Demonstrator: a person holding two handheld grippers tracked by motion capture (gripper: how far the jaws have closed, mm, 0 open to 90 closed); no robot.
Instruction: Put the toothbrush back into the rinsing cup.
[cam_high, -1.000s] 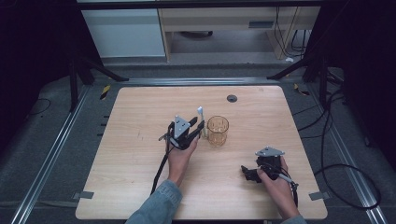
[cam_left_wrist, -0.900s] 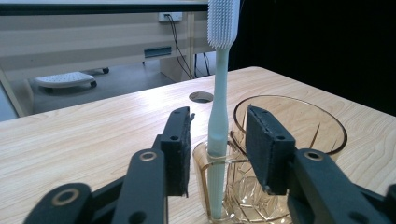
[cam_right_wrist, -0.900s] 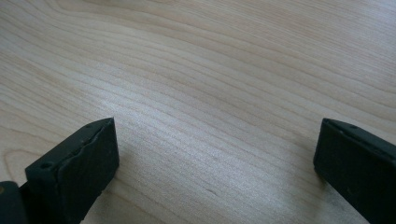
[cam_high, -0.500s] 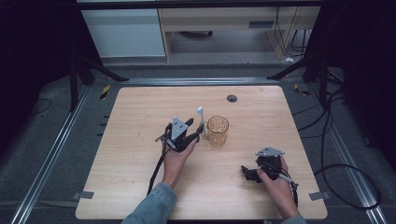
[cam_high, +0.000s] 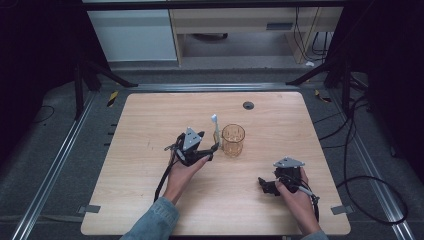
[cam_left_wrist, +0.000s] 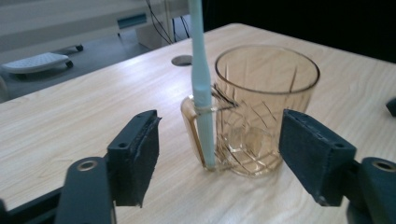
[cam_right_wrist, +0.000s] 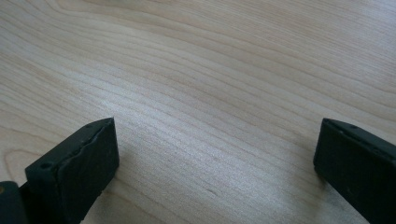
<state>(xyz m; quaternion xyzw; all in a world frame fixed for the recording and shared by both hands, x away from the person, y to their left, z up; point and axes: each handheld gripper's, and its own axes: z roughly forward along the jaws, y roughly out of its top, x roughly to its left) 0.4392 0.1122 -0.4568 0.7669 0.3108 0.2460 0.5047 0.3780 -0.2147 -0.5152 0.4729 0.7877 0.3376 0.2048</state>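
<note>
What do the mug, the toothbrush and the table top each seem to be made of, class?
Mug: amber-tinted glass or clear plastic, glossy; it is see-through with cut lines.
Toothbrush: pale blue plastic, smooth and matte-looking.
Table top: light wood or wood-look laminate; grain lines run across it.

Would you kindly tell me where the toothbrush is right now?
In the left gripper view, the toothbrush stands upright through the glass mug's handle, between the open left hand-held gripper pads, near the table's middle.

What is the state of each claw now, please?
Left claw: open, jaws just been opening; toothbrush stands free between them, in the glass mug handle.
Right claw: open, holding nothing.
</note>
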